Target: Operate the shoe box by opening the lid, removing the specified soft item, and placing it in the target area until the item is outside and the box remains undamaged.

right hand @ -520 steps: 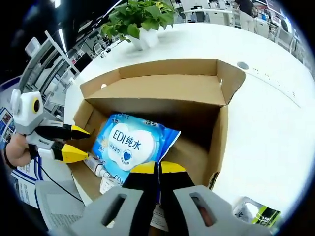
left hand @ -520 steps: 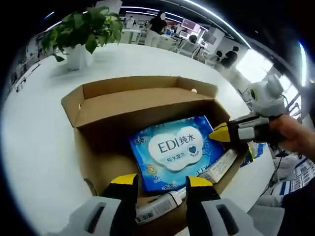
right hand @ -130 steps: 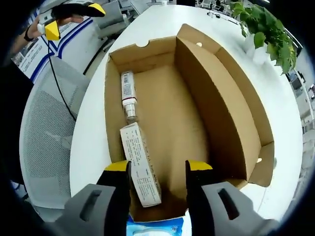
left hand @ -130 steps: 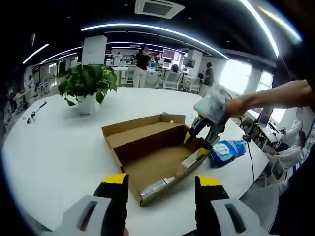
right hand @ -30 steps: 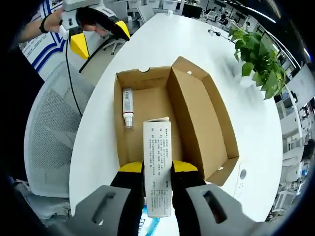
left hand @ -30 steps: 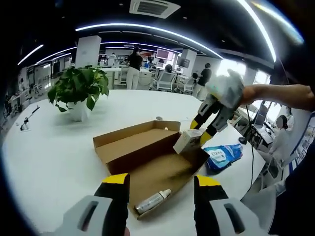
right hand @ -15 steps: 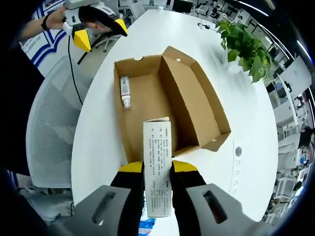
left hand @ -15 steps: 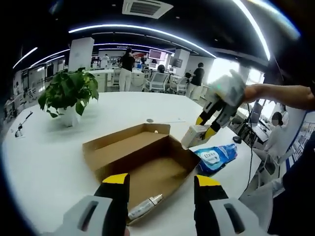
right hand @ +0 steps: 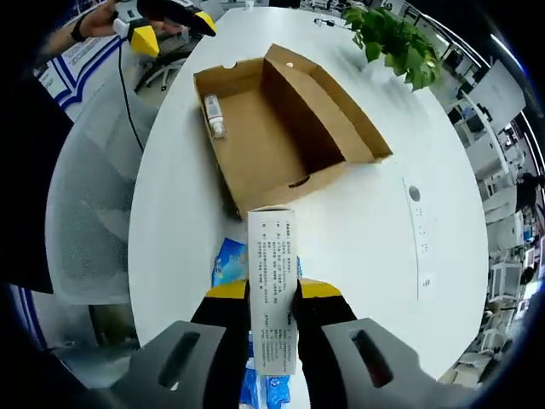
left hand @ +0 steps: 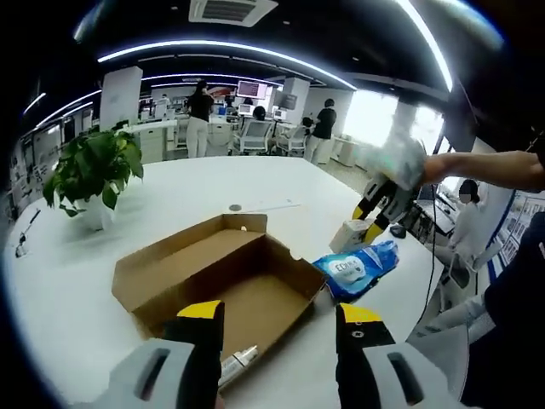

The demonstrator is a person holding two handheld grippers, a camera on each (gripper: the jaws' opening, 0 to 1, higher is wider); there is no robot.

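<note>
A large white round table [left hand: 51, 324] carries an open brown cardboard shoe box [left hand: 213, 277], its lid folded back flat behind it. Beyond the box, in the left gripper view, stands a leafy green plant [left hand: 89, 170] in a white pot. Just beside the box's right end lies the soft item — a blue and white pack of wet wipes [left hand: 358, 268] — outside the box, flat on the table. Inside the box, near one end, lies a small bottle [right hand: 213, 115]. The right gripper [right hand: 272, 294] is clamped on a white printed carton [right hand: 272, 290], held in the air above the wipes pack. The left gripper [left hand: 279, 315] grips nothing — its yellow-tipped jaws are spread wide above the box's near edge.
</note>
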